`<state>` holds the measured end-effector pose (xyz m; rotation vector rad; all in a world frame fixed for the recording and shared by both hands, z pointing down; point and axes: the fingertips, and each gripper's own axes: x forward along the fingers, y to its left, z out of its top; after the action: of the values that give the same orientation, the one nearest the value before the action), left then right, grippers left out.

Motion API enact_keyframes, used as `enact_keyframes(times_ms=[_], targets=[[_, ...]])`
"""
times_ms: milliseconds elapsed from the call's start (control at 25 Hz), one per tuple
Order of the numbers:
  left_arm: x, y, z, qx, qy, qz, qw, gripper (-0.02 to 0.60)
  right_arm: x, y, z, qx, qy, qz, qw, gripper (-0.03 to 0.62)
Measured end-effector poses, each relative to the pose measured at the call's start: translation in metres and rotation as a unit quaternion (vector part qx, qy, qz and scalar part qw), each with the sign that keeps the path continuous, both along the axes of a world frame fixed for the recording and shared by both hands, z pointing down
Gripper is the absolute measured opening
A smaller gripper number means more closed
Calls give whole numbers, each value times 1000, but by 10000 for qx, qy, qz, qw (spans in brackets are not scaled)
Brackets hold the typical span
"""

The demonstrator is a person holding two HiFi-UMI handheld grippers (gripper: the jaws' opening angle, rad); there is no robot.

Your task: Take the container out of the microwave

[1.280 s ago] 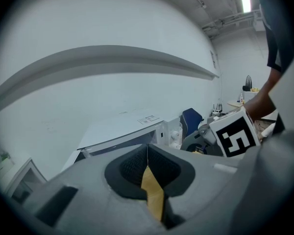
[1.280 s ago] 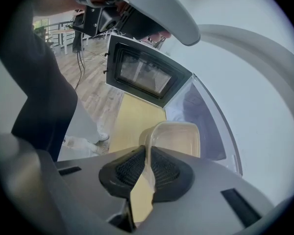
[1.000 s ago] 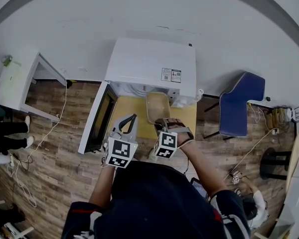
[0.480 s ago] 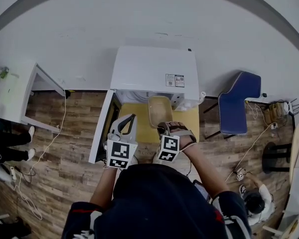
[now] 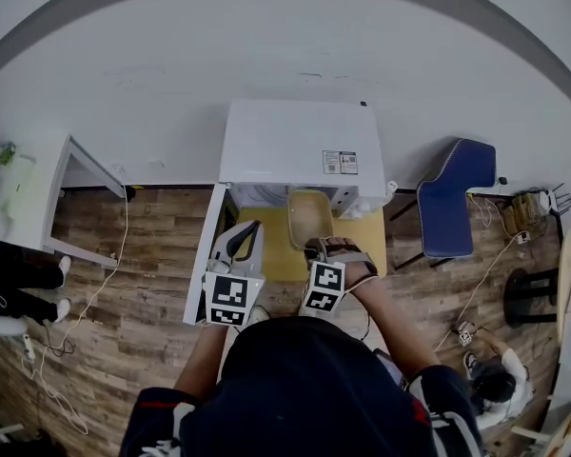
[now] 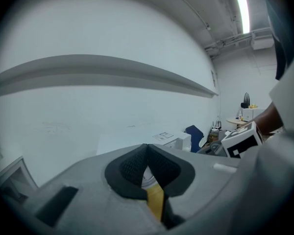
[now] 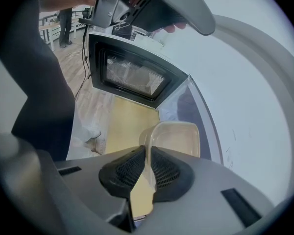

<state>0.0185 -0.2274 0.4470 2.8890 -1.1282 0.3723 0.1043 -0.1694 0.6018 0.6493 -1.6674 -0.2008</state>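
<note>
The container (image 7: 179, 138) is a shallow rectangular tub with rounded corners, made of thin, translucent, pale beige plastic; its inside shows only its own smooth bottom. It sits just outside the mouth of the microwave (image 5: 295, 141), over the yellow top of the counter (image 5: 278, 255); whether it touches that top cannot be told.

The right tongs (image 7: 146, 153) are clenched on the tub's near wall, which runs up between the two black, mesh-textured pads as a thin sheet; the rest of the tub juts out beyond the tips.

The left tongs (image 5: 255, 227) have their tips pressed together with nothing between them; they hang just left of the tub, between it and the open door (image 5: 205, 255).

The microwave is a white, boxy, smooth-skinned unit with two small printed labels on its top; its door swings out to the left, with a black frame round a dark window of fine mesh.

The floor (image 5: 124, 293) is brown wood-grain plank; a blue padded chair (image 5: 457, 198) stands well apart on the right.
</note>
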Motion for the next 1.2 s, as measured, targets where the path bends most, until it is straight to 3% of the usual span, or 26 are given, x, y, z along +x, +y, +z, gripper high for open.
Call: enact_keyframes(times_ms=[560, 1200], targets=[[-19, -9, -27, 395, 141, -182, 9990, 17, -3, -7, -8, 35, 35, 51, 10000, 41], [-20, -10, -37, 516, 198, -312, 9980, 17, -5, -11, -16, 49, 3, -83, 10000, 41]])
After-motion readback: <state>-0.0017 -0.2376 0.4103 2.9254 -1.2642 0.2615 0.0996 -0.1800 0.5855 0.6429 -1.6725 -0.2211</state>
